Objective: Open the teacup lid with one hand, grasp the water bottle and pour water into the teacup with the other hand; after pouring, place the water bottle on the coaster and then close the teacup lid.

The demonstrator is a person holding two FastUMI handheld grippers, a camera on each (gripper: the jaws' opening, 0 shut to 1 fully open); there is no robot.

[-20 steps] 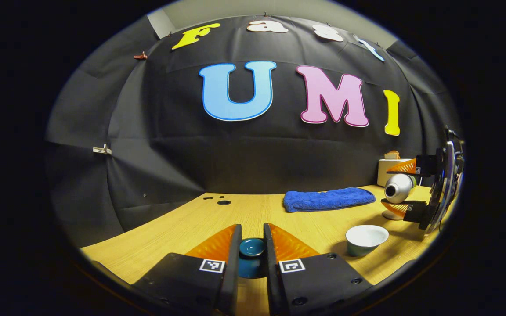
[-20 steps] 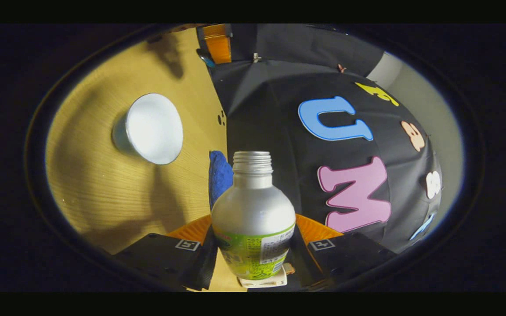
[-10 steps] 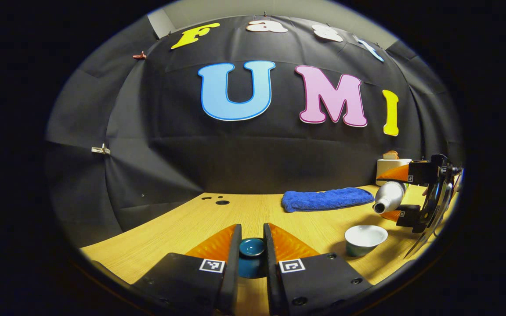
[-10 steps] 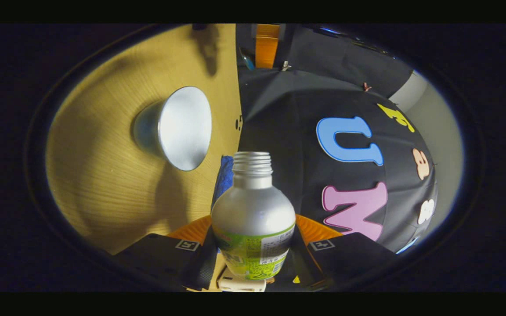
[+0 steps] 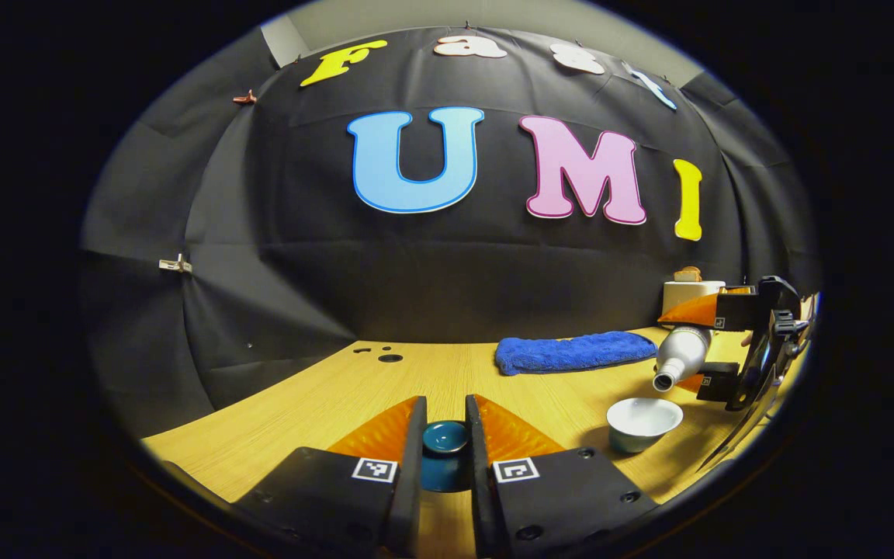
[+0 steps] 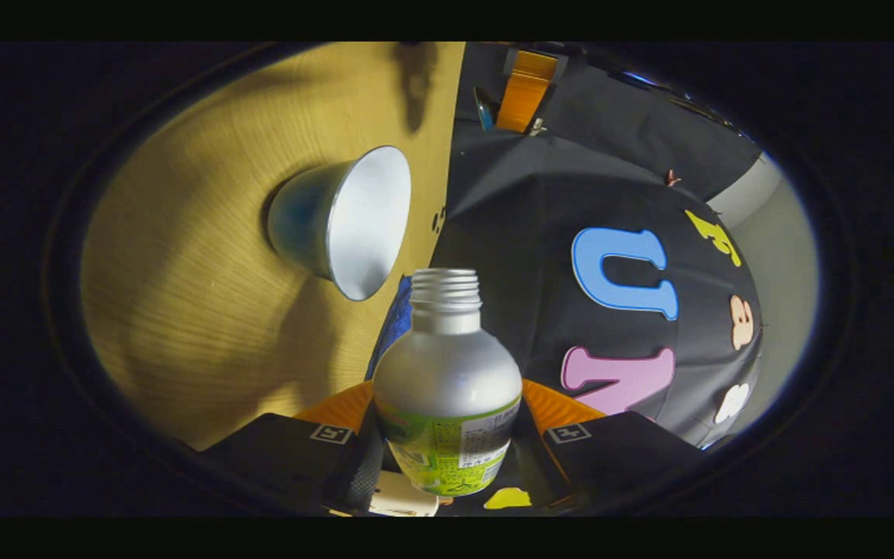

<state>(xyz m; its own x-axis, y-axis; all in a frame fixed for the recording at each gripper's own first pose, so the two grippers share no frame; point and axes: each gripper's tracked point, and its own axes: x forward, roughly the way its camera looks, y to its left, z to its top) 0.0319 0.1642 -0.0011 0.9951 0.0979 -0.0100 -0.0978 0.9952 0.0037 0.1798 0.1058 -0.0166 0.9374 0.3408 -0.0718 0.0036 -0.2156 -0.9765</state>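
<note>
Bottle label (image 6: 447, 458): green and white with printed text, too small and blurred to read.
Square markers on left gripper (image 5: 445, 458) finger bases: black-and-white coded patterns, no letters or numbers.
Square markers on right gripper (image 6: 447, 446): same kind, nothing legible.

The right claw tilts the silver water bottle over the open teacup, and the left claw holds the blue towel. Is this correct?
Not quite. In the left gripper view the left claw holds the blue teacup lid, not the towel, which lies on the table.
</note>
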